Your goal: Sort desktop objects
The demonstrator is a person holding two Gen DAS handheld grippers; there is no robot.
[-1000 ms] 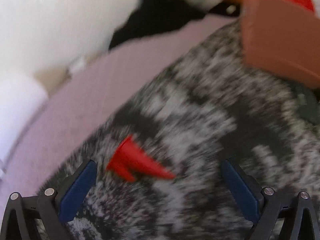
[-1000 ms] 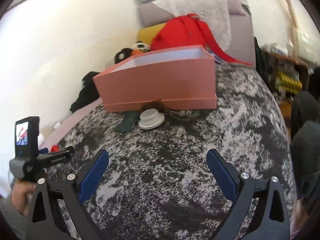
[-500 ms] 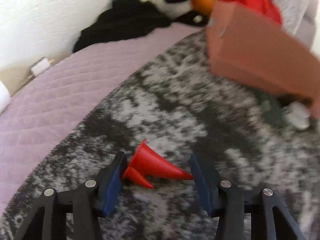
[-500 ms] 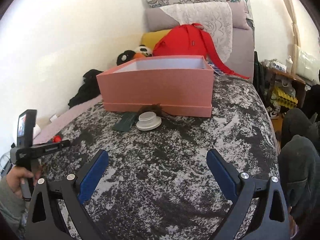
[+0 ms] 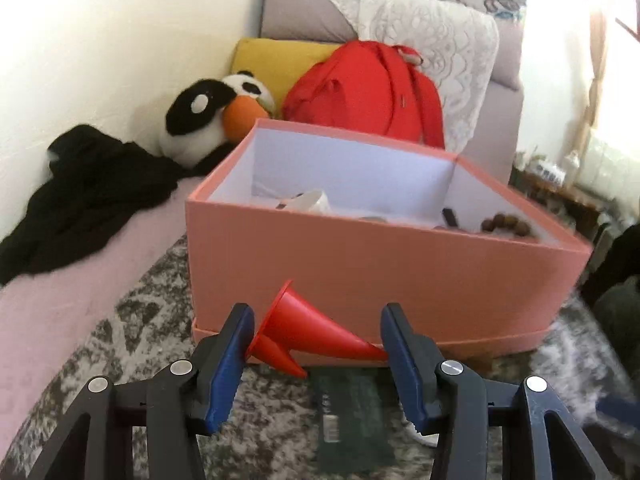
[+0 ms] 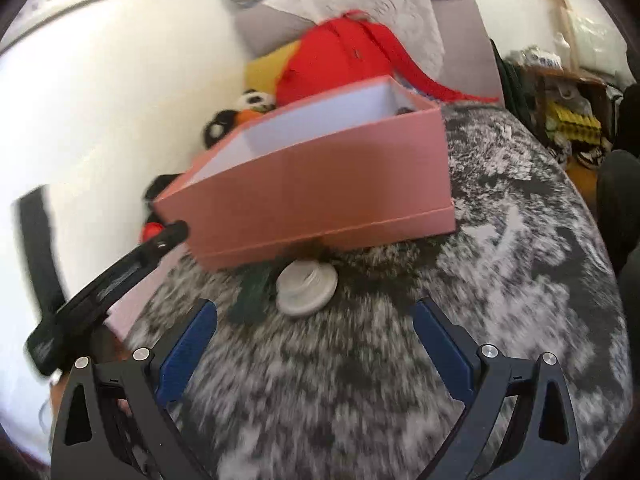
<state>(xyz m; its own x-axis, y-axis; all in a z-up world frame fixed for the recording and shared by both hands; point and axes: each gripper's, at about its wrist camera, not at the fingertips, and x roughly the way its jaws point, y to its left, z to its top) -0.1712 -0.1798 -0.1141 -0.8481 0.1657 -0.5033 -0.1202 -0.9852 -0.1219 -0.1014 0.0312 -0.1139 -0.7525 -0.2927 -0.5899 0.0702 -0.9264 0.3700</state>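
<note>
My left gripper point(image 5: 316, 330) is shut on a red cone point(image 5: 312, 330), held sideways in the air just before the near wall of an open pink box point(image 5: 384, 276). The box holds several small items, among them brown beads point(image 5: 508, 225). A dark green card point(image 5: 352, 412) lies on the speckled blanket below the cone. My right gripper point(image 6: 314, 322) is open and empty, above the blanket, facing a white round lid point(image 6: 306, 288) and the green card point(image 6: 252, 296) in front of the pink box point(image 6: 320, 184). The red cone shows at the left point(image 6: 151, 232).
A red backpack point(image 5: 364, 88), a yellow pillow point(image 5: 276, 60), a panda plush point(image 5: 212, 116) and black clothing point(image 5: 80, 196) lie behind and left of the box by the white wall. Cluttered furniture point(image 6: 568, 116) stands at the right.
My left gripper closed on the red cone, lifted it off the blanket and carried it up to the pink box. My right gripper moved closer to the white lid.
</note>
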